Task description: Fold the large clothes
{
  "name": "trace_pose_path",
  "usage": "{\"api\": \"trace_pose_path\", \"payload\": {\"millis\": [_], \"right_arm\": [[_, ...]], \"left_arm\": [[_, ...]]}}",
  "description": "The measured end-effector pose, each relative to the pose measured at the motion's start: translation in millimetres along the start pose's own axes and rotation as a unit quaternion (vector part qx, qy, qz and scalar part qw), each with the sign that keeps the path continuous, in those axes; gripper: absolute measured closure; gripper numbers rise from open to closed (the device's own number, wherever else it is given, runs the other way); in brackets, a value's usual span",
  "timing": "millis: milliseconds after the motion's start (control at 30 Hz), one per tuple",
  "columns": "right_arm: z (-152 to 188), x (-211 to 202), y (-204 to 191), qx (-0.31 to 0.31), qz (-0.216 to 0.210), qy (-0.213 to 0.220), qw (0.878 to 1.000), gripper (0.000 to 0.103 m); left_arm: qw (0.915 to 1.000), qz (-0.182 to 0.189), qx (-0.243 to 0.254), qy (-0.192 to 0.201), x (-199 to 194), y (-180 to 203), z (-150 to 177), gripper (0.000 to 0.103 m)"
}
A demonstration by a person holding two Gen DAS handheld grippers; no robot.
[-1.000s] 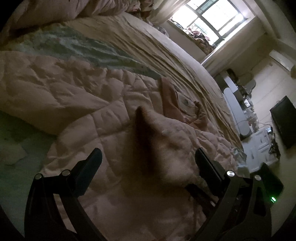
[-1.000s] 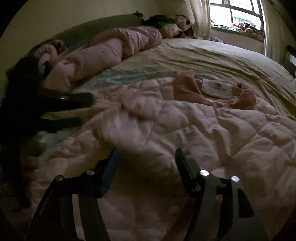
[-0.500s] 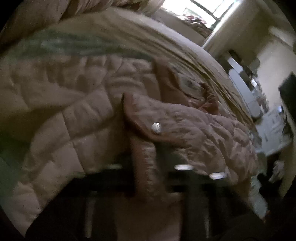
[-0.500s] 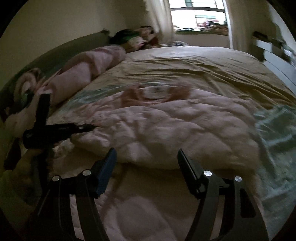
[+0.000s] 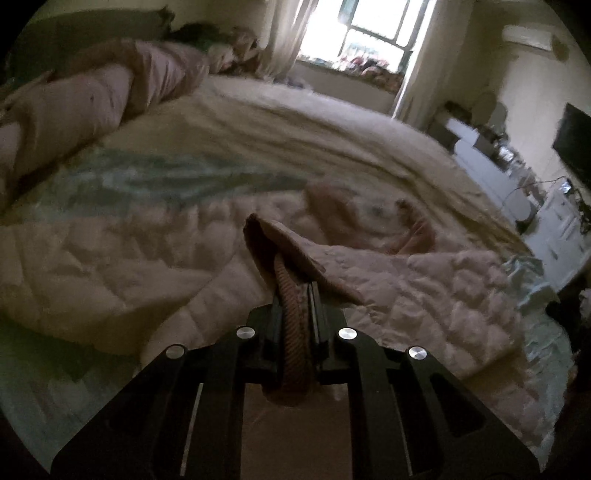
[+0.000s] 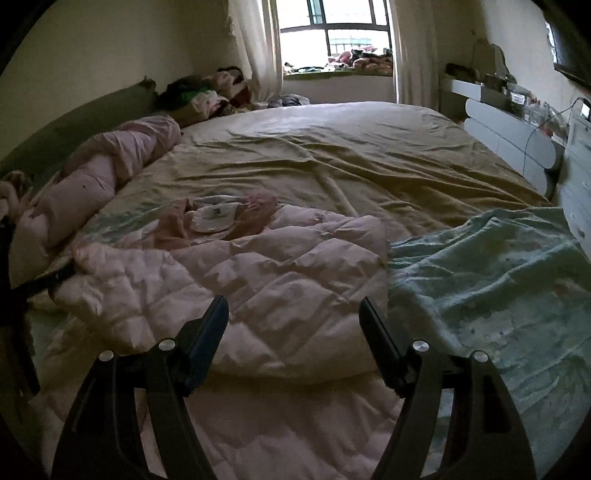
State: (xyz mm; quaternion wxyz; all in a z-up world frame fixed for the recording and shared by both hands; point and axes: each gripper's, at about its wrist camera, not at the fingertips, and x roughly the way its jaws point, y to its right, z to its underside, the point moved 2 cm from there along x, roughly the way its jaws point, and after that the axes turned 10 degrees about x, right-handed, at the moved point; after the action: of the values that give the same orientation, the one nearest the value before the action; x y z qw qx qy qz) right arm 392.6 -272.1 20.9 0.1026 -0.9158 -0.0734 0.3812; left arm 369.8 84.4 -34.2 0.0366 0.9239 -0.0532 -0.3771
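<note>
Folding a pink quilted coat [image 6: 280, 280] spread across the frame's centre on a bed [image 6: 369, 155].
Left gripper [image 5: 293, 295] clamps its ribbed cuff; right gripper [image 6: 291, 321] hovers, jaws apart. Folding looks barely begun.

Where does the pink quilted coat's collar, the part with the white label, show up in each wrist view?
Left wrist view: the collar lies right of centre, blurred, beyond the cuff clamped in the left gripper.
Right wrist view: the collar lies left of centre, at the far end of the pink quilted coat, well beyond the open right gripper.
Shared landmark: the window behind the bed.
</note>
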Motion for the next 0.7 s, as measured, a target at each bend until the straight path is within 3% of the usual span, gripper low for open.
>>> {"api": "trace_pose_path", "payload": {"millis": [267, 433, 533, 600, 700], "right_arm": [[-3, 53, -26, -0.021, -0.002, -0.05, 0.999, 0.031], [3, 94, -23, 0.0, 0.036, -0.094, 0.995, 0.031], [12, 115, -12, 0.021, 0.046, -0.115, 0.992, 0.029], [15, 120, -12, 0.014, 0.05, -0.116, 0.992, 0.028], [14, 106, -20, 0.01, 0.031, -0.112, 0.993, 0.027]], "left_arm": [[0.9995, -0.008, -0.008, -0.029, 19, -13, 27, 0.097], [0.9993, -0.018, 0.008, -0.031, 23, -12, 29, 0.093], [0.9989, -0.021, 0.01, -0.04, 31, -14, 33, 0.088], [0.9987, -0.026, 0.004, -0.043, 32, -16, 36, 0.078], [0.9989, -0.043, 0.001, -0.019, 11, -18, 34, 0.066]]}}
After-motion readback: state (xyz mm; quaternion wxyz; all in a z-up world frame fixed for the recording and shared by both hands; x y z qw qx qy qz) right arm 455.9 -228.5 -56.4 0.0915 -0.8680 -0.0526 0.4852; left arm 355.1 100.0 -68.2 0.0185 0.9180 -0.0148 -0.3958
